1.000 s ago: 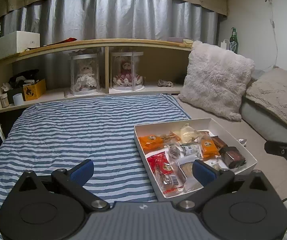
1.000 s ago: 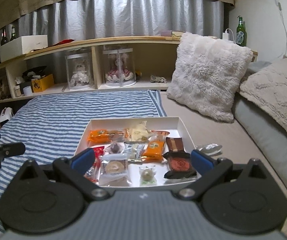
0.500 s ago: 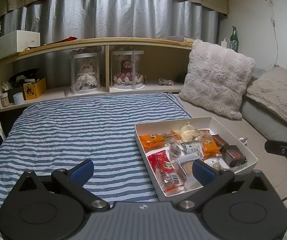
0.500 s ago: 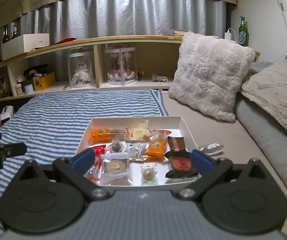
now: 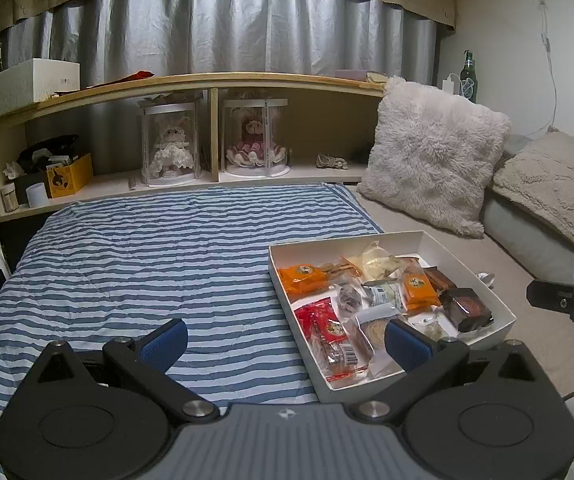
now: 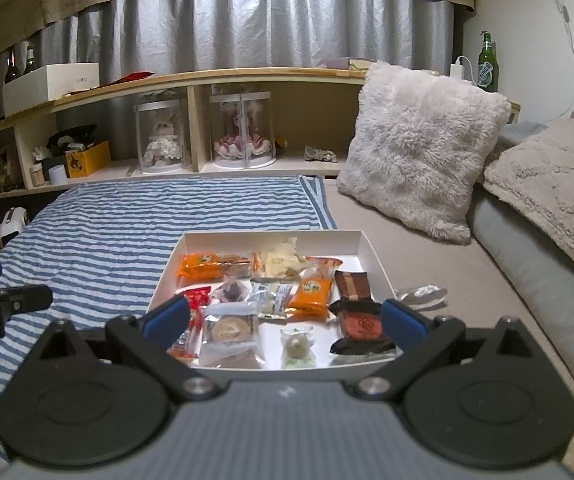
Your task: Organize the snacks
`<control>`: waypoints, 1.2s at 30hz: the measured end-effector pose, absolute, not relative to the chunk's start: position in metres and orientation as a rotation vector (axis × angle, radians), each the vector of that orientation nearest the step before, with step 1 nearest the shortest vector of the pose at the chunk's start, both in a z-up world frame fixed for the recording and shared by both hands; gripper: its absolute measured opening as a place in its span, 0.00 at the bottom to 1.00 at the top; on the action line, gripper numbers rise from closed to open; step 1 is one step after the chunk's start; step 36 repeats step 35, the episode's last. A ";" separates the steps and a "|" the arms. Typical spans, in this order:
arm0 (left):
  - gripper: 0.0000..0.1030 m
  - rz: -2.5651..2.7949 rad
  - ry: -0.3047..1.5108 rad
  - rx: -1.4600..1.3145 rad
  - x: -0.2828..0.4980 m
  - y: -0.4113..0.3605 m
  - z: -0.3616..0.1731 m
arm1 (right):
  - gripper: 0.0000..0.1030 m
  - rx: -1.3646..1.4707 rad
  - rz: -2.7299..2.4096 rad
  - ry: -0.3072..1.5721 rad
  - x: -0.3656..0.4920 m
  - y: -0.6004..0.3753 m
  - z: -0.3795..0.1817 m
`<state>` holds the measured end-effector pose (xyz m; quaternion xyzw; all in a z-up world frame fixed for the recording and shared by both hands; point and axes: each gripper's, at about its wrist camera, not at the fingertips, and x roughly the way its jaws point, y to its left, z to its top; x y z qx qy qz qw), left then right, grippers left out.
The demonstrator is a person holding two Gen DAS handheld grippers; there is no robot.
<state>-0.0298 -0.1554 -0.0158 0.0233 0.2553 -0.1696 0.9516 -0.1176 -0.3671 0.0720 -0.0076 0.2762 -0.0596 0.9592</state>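
Observation:
A white box (image 5: 435,245) (image 6: 371,246) lies on the bed, filled with several wrapped snacks: orange packets (image 6: 201,266), a red packet (image 5: 325,330), a dark brown packet (image 6: 361,326), a round pastry in clear wrap (image 6: 229,330). My left gripper (image 5: 287,344) is open, hovering over the striped blanket at the box's near left corner, nothing between its fingers. My right gripper (image 6: 285,320) is open, spread above the box's near edge, holding nothing. A crumpled silver wrapper (image 6: 423,294) lies on the sheet right of the box.
A blue-striped blanket (image 5: 147,264) covers the left of the bed. A fluffy pillow (image 6: 419,160) and a knitted cushion (image 6: 555,188) stand at the right. Behind runs a wooden shelf (image 5: 215,80) with doll cases, a yellow box and bottles.
Both grippers have shifted only slightly; the right one has eased a little closer to the box. Both stay open and the snacks lie as before.

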 end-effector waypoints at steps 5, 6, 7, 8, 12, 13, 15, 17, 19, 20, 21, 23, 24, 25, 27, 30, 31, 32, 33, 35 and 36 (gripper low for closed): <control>1.00 -0.345 0.520 0.048 -0.031 -0.155 -0.017 | 0.99 -0.014 -0.118 0.564 -0.117 -0.367 0.071; 1.00 -0.345 0.519 0.048 -0.030 -0.155 -0.016 | 0.99 -0.013 -0.118 0.565 -0.116 -0.368 0.071; 1.00 -0.345 0.519 0.048 -0.030 -0.155 -0.016 | 0.99 -0.011 -0.119 0.565 -0.117 -0.367 0.071; 1.00 -0.345 0.519 0.048 -0.030 -0.155 -0.016 | 0.99 -0.010 -0.119 0.565 -0.117 -0.368 0.071; 1.00 -0.344 0.520 0.048 -0.030 -0.155 -0.016 | 0.99 -0.008 -0.120 0.566 -0.117 -0.368 0.071; 1.00 -0.344 0.520 0.048 -0.030 -0.155 -0.016 | 0.99 -0.009 -0.121 0.566 -0.117 -0.368 0.071; 1.00 -0.345 0.521 0.048 -0.030 -0.155 -0.017 | 0.99 -0.011 -0.120 0.568 -0.117 -0.368 0.071; 1.00 -0.346 0.520 0.048 -0.030 -0.155 -0.016 | 0.99 -0.012 -0.120 0.568 -0.117 -0.368 0.070; 1.00 -0.345 0.520 0.048 -0.030 -0.155 -0.016 | 0.99 -0.012 -0.121 0.569 -0.117 -0.368 0.070; 1.00 -0.346 0.521 0.048 -0.030 -0.155 -0.016 | 0.99 -0.013 -0.121 0.569 -0.117 -0.368 0.070; 1.00 -0.346 0.522 0.047 -0.030 -0.155 -0.016 | 0.99 -0.014 -0.120 0.570 -0.117 -0.368 0.070; 1.00 -0.344 0.523 0.047 -0.031 -0.154 -0.017 | 0.99 -0.018 -0.119 0.571 -0.116 -0.369 0.070; 1.00 -0.344 0.522 0.047 -0.031 -0.154 -0.018 | 0.99 -0.019 -0.118 0.571 -0.116 -0.369 0.070; 1.00 -0.345 0.521 0.048 -0.031 -0.154 -0.018 | 0.99 -0.020 -0.117 0.572 -0.116 -0.369 0.070; 1.00 -0.343 0.517 0.051 -0.032 -0.154 -0.019 | 0.99 -0.022 -0.115 0.572 -0.116 -0.370 0.070; 1.00 -0.341 0.512 0.057 -0.033 -0.154 -0.019 | 0.99 -0.023 -0.116 0.573 -0.116 -0.370 0.070; 1.00 -0.340 0.511 0.057 -0.033 -0.154 -0.019 | 0.99 -0.022 -0.115 0.572 -0.116 -0.370 0.070; 1.00 -0.340 0.513 0.057 -0.033 -0.154 -0.019 | 0.99 -0.022 -0.115 0.573 -0.116 -0.370 0.070; 1.00 -0.338 0.515 0.057 -0.033 -0.153 -0.020 | 0.99 -0.022 -0.115 0.573 -0.116 -0.370 0.070; 1.00 -0.334 0.521 0.052 -0.031 -0.152 -0.018 | 0.99 -0.022 -0.116 0.572 -0.116 -0.369 0.070; 1.00 -0.334 0.521 0.052 -0.031 -0.152 -0.018 | 0.99 -0.022 -0.116 0.572 -0.116 -0.369 0.070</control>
